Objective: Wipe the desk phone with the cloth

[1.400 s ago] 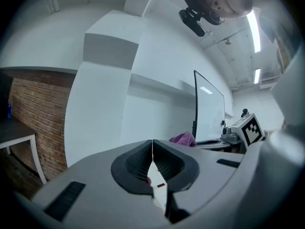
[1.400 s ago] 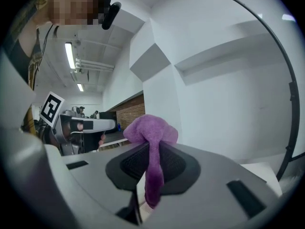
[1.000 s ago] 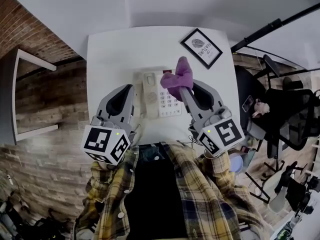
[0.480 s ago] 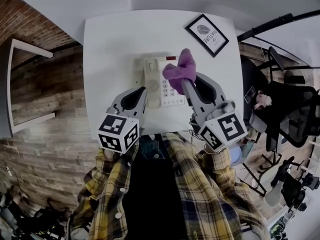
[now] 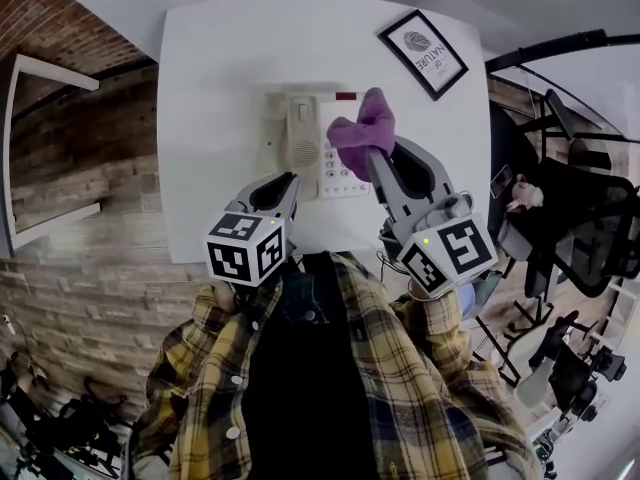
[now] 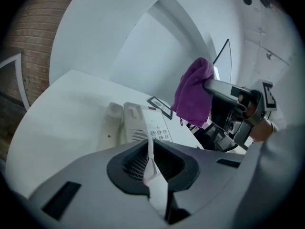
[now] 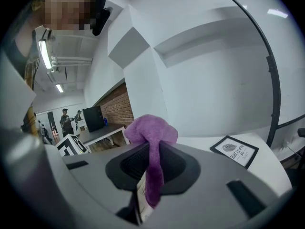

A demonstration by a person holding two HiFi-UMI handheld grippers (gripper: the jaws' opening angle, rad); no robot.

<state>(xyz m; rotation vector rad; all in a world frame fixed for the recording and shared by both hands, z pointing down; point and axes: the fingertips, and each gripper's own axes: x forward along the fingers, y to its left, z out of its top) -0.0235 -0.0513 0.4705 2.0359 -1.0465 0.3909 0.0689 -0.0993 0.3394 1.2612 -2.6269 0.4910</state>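
Right claw (image 5: 372, 155) tight on purple cloth (image 5: 362, 128) over desk phone (image 5: 304, 146) (left claw (image 5: 290, 179) closed, empty)

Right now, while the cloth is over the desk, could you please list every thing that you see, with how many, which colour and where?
table: one, white, under the other things.
desk phone: one, cream, middle of the table, handset on its left part.
cloth: one, purple, bunched over the phone's keypad side.
framed picture: one, black frame, white print, flat at the table's far right corner.
office chair: one, black, right of the table.
shirt: one, yellow plaid, on the person.
left gripper: one, grey, jaws shut and empty, near the phone's front edge.
right gripper: one, grey, jaws shut on the cloth.
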